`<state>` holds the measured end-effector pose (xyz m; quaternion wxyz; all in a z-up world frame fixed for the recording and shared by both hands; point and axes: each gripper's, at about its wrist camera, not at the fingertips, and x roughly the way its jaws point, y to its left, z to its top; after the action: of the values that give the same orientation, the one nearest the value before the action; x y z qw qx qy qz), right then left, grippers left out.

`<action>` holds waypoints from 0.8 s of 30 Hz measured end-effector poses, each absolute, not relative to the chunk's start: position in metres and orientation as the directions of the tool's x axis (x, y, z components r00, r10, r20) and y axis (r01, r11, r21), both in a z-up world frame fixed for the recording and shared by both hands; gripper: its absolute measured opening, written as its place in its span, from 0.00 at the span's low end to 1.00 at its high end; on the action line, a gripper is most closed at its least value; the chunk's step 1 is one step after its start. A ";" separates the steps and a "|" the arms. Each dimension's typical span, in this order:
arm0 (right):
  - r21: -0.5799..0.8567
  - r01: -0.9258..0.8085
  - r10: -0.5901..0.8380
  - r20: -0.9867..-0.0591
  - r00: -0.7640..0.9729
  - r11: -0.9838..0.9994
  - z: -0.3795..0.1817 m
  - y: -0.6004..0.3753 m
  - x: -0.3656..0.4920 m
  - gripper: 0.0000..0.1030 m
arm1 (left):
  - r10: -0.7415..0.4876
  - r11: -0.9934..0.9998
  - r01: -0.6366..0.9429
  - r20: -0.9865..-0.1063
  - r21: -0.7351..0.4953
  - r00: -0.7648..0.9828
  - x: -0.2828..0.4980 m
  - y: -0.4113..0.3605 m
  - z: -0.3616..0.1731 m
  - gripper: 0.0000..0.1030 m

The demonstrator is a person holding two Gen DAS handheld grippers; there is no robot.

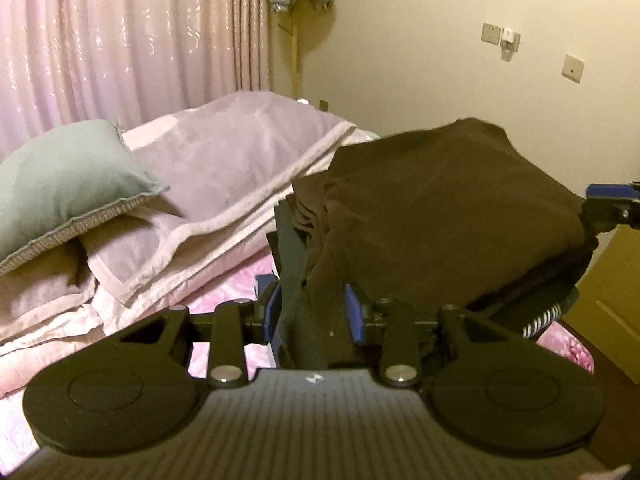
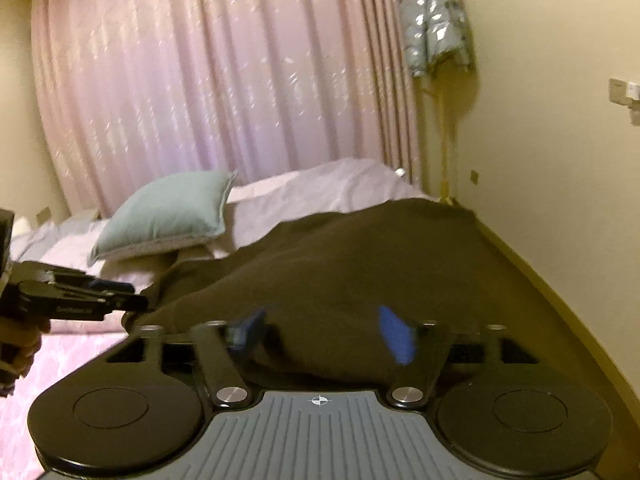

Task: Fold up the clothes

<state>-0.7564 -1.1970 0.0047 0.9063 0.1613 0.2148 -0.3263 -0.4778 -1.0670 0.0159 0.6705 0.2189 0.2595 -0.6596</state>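
A dark brown garment (image 1: 440,208) is held up in the air between both grippers above the bed. My left gripper (image 1: 314,314) is shut on one bunched edge of it, cloth hanging between the blue pads. My right gripper (image 2: 324,332) is shut on the other edge; the garment (image 2: 340,264) drapes over its fingers and hides the tips. The right gripper also shows at the right edge of the left wrist view (image 1: 612,200), and the left gripper at the left edge of the right wrist view (image 2: 132,300). A striped piece (image 1: 540,320) hangs under the garment.
The bed has a pink flowered sheet (image 1: 224,288), a folded lilac quilt (image 1: 240,168) and a grey-green pillow (image 1: 60,192). Pink curtains (image 2: 220,80) hang behind. A silver jacket (image 2: 436,24) hangs on a wooden stand by the yellow wall (image 1: 440,60).
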 end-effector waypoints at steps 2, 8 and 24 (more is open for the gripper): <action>0.160 0.661 -0.524 -0.487 0.699 0.733 0.006 -1.196 -0.763 0.70 | -0.775 0.047 0.997 -0.631 -0.057 0.001 -0.479 -1.060 0.019 0.29; 0.184 0.702 -0.588 -0.426 0.688 0.688 0.010 -1.172 -0.792 0.77 | -0.771 0.096 0.991 -0.637 -0.088 0.018 -0.490 -1.017 0.017 0.36; 0.259 0.859 -0.623 -0.600 0.501 0.442 -0.019 -1.027 -0.819 0.95 | -0.702 -0.042 0.987 -0.698 -0.158 -0.142 -0.517 -0.895 -0.022 0.98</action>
<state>-0.8195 -1.0272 -0.0194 0.8216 0.2750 0.2143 -0.4511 -0.5168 -0.8955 -0.0221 0.6154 0.2247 0.3167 -0.6859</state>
